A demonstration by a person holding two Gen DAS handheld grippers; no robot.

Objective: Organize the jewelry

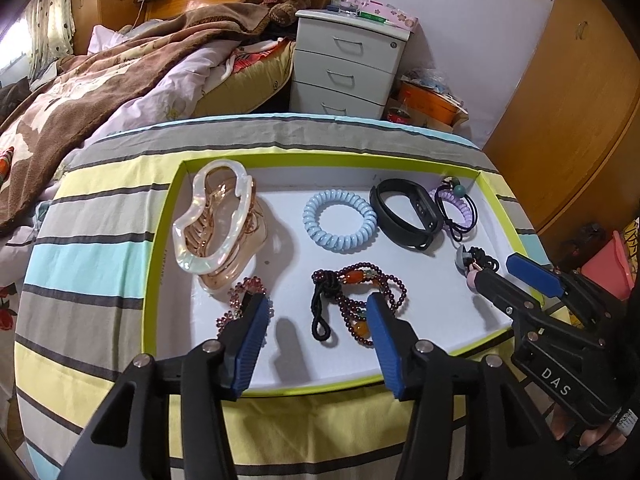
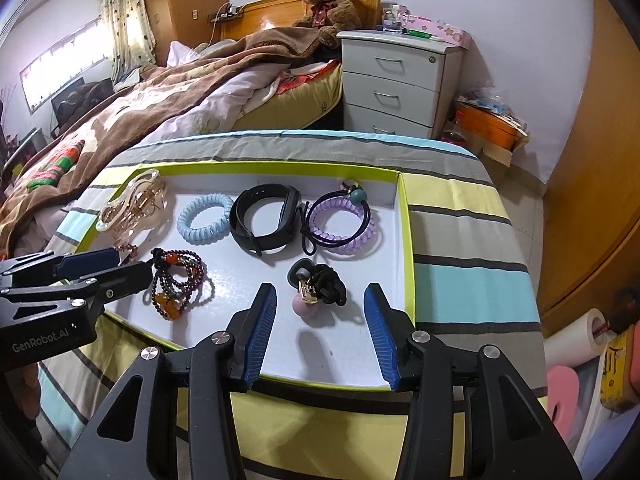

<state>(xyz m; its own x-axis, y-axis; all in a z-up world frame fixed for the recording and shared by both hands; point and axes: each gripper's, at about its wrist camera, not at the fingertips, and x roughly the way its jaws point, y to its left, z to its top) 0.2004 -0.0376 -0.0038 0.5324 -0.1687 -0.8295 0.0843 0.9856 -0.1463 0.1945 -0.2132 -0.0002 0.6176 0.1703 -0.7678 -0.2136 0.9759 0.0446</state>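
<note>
A white tray with a lime rim [image 1: 160,240] [image 2: 406,216] sits on a striped table. In it lie a pearly hair claw [image 1: 216,220] [image 2: 132,204], a blue coil tie [image 1: 340,220] [image 2: 204,218], a black wristband [image 1: 408,212] [image 2: 266,216], a purple coil tie with a black cord [image 1: 456,208] [image 2: 340,220], a dark red bead bracelet [image 1: 360,296] [image 2: 180,284], a garnet flower piece [image 1: 244,300] and a black tie with pink and grey charms [image 2: 316,286] [image 1: 478,264]. My left gripper [image 1: 318,320] is open over the tray's near edge. My right gripper [image 2: 320,312] is open just short of the charm tie.
A bed with a brown blanket [image 1: 100,80] lies to the left. A white three-drawer nightstand [image 1: 344,64] stands behind the table, with an orange basket [image 1: 428,104] beside it. A wooden wardrobe [image 1: 580,120] is on the right.
</note>
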